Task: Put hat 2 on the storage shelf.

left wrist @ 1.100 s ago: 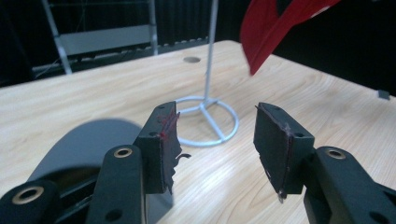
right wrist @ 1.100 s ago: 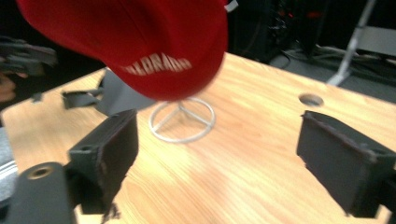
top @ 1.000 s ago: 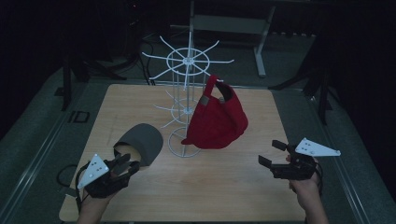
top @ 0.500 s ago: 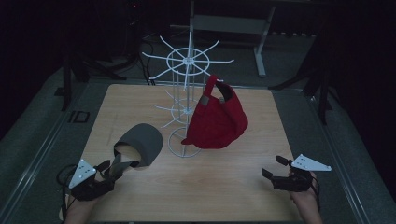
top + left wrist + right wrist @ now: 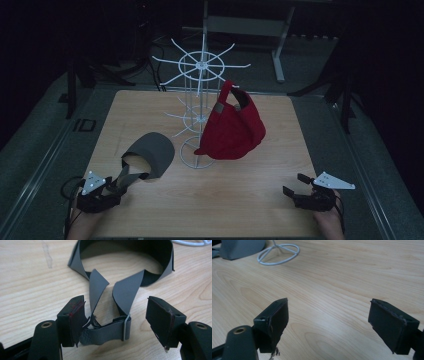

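A grey cap (image 5: pixel 150 152) lies on the wooden table (image 5: pixel 225 200) at the left, its back strap pointing at my left gripper (image 5: pixel 119 184). In the left gripper view the strap and its buckle (image 5: pixel 107 332) lie on the wood between the jaws of that gripper (image 5: pixel 117 320). Those jaws have just been opening; the right pad stands well off the strap. A red cap (image 5: pixel 232 125) hangs on a white wire rack (image 5: pixel 200 65) mid-table. My right gripper (image 5: pixel 295 184) is low at the front right, and the right gripper view has it (image 5: pixel 328 322) open over bare wood.
The rack's ring base (image 5: pixel 197 155) stands between the two caps; the right gripper view has that base (image 5: pixel 278 253) and the grey cap (image 5: pixel 239 248) far off at top left. Dark floor and metal stands surround the table.
Both grippers have sunk and drawn back toward the table's near edge. The left jaws stand wider apart around the grey cap's strap. Both caps have stayed put.
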### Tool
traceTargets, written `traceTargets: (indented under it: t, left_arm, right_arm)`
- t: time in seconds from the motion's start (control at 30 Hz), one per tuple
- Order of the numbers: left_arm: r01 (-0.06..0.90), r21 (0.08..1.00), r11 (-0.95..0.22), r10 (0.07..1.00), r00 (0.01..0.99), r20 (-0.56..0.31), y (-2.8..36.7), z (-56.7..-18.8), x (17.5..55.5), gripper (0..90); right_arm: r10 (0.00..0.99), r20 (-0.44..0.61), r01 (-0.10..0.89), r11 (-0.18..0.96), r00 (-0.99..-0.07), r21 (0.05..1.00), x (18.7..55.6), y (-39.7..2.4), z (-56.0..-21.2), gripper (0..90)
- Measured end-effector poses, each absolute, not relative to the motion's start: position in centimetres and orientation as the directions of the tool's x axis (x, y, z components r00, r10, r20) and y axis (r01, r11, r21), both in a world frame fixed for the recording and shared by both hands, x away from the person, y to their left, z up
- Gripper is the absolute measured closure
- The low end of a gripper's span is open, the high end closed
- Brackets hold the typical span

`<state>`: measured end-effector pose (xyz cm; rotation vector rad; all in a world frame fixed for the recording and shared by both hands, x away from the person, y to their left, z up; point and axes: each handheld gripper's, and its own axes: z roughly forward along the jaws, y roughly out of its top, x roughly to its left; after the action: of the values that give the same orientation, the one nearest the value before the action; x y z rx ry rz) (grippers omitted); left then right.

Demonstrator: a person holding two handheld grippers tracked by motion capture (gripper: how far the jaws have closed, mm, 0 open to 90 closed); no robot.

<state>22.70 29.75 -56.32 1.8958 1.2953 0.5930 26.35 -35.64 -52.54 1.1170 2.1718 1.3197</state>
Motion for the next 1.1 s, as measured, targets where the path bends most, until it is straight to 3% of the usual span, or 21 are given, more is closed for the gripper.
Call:
traceTargets:
  t: [0.17,0.23,0.3,0.37,0.4,0.47,0.73,0.97,1.1]
  left_arm:
    - [0.604,0.757,-0.250,0.920,0.392,-0.009,29.3,-56.9,23.2,34.0]
    - [0.607,0.751,-0.260,0.917,0.398,-0.004,29.1,-57.0,23.3,46.2]
    - [0.604,0.751,-0.266,0.915,0.402,0.001,29.0,-57.0,23.3,48.1]
    - [0.597,0.753,-0.275,0.909,0.417,0.001,28.9,-56.9,23.3,60.6]
    - [0.595,0.756,-0.273,0.909,0.417,0.000,28.8,-56.9,23.2,74.0]
    - [0.590,0.756,-0.283,0.900,0.436,-0.003,28.7,-56.9,23.2,82.2]
    - [0.534,0.780,-0.325,0.862,0.506,0.012,27.8,-55.9,23.0,84.9]
    - [0.455,0.845,-0.282,0.848,0.530,-0.003,27.5,-53.1,22.8,85.0]
    - [0.394,0.878,-0.271,0.837,0.548,0.012,27.2,-50.9,22.6,85.0]
  right_arm:
    - [0.783,0.093,0.460,0.260,-0.615,0.849,26.2,-35.9,-53.2,16.5]
    - [0.788,0.103,0.465,0.247,-0.607,0.850,26.2,-36.0,-53.3,16.4]
    - [0.790,0.105,0.466,0.244,-0.604,0.850,26.2,-36.1,-53.3,16.5]
    - [0.792,0.107,0.466,0.238,-0.601,0.852,26.2,-36.2,-53.2,16.5]
    - [0.794,0.110,0.467,0.233,-0.598,0.853,26.2,-36.3,-53.2,16.5]
    - [0.793,0.115,0.467,0.229,-0.599,0.854,26.2,-36.3,-53.1,16.6]
    - [0.799,0.136,0.469,0.197,-0.586,0.861,26.2,-36.8,-53.1,17.4]
    - [0.869,-0.004,0.411,0.238,-0.495,0.880,25.8,-36.8,-53.5,16.3]
    - [0.879,0.013,0.425,0.218,-0.477,0.878,25.9,-37.2,-53.7,16.3]
